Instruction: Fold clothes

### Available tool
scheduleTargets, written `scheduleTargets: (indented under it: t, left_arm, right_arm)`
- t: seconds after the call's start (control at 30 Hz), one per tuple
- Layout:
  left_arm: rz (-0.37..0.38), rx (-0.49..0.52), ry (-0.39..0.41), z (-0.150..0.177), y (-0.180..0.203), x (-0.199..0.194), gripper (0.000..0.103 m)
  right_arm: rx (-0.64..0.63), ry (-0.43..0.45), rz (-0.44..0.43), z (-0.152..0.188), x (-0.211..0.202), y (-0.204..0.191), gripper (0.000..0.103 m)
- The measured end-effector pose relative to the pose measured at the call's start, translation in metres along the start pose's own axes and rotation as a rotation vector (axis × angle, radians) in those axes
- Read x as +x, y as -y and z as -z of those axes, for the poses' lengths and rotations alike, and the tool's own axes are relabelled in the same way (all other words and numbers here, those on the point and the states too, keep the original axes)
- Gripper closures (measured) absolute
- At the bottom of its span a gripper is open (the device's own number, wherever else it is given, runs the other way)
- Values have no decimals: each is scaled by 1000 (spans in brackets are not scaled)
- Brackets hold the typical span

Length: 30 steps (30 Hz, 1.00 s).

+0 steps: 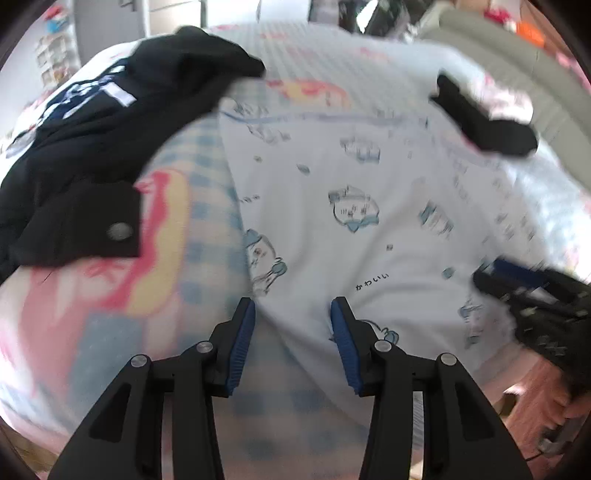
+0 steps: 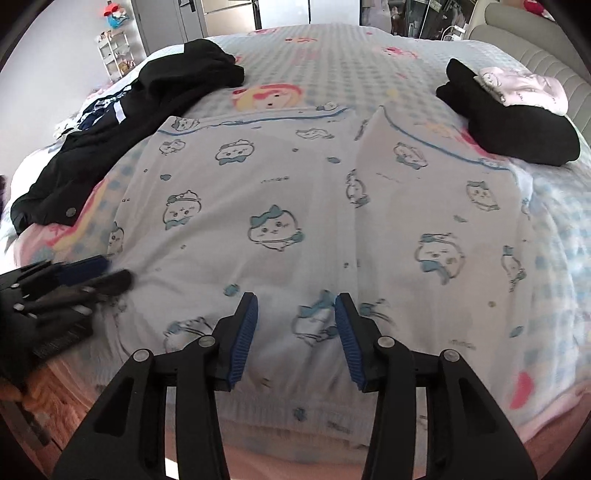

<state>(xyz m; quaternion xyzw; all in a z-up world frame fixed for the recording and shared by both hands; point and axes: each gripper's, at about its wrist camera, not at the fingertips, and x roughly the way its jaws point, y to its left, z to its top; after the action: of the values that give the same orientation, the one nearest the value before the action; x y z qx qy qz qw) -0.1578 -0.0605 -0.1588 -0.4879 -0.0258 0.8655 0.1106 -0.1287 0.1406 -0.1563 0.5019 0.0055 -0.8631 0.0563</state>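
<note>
In the middle of the bed lies a pale blue garment (image 2: 280, 206) printed with small cartoon faces and edged in blue piping, spread flat on the checked bedspread (image 2: 332, 55). Its near hem reaches the bed's front edge. On its far right portion one panel stands folded up in a raised crease; the rest lies smooth.

The right gripper (image 2: 295, 306) hangs over the near hem, jaws standing apart, nothing between the blue pads (image 2: 243, 332); cloth is visible in the gap beneath them. The left gripper (image 1: 291, 310) is over the garment's near left part, close to its left edge, jaws likewise parted and empty. The left view is blurred. Each gripper appears in the other's view, at the frame edge, just beside the garment.

To the left of the garment, a black jacket (image 2: 110, 129) with a white stripe and a metal snap lies rumpled, apart from the garment's edge. At the far right, a folded black item (image 2: 517, 125) rests with a folded pink cloth (image 2: 524, 86) on top. Beyond stand a grey headboard (image 2: 535, 37), a door (image 2: 173, 22) and a small shelf (image 2: 114, 51).
</note>
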Motion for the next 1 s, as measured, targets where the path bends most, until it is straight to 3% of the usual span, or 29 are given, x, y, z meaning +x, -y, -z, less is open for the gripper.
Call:
scheduleTargets:
  t: [0.13, 0.2, 0.27, 0.33, 0.43, 0.53, 0.6, 0.67, 0.77, 0.83, 0.9, 1.0]
  left_arm:
    - [45, 76, 43, 9, 26, -4, 59]
    - [23, 124, 11, 14, 38, 6, 59]
    - [-44, 149, -45, 20, 39, 15, 57]
    - [-41, 98, -72, 20, 26, 14, 57]
    - [49, -51, -45, 19, 1, 3, 57]
    - [185, -221, 76, 20, -17, -9, 58]
    - [217, -255, 126, 21, -17, -12, 59]
    - [159, -187, 133, 22, -2, -12, 59]
    - [173, -131, 74, 24, 9, -5, 59]
    - [94, -88, 29, 25, 13, 2, 59]
    - [23, -83, 1, 29, 7, 1, 57]
    - [26, -136, 11, 34, -7, -11, 57]
  right_arm:
    - [-55, -51, 19, 7, 13, -4, 58]
    - [-61, -42, 26, 8, 10, -8, 58]
    - [-57, -32, 8, 6, 4, -7, 58]
    - [-58, -11, -12, 3, -6, -3, 58]
    - [-66, -24, 7, 6, -9, 10, 58]
    - [-40, -58, 8, 13, -4, 27, 58]
    - [-15, -45, 0, 15, -8, 36, 58]
    - [6, -22, -1, 13, -16, 39, 58]
    - [-9, -37, 6, 14, -14, 39, 58]
    - [-33, -66, 20, 15, -8, 38, 58]
    - [-25, -83, 19, 22, -4, 44, 58]
    - [-1, -82, 2, 31, -9, 55, 58]
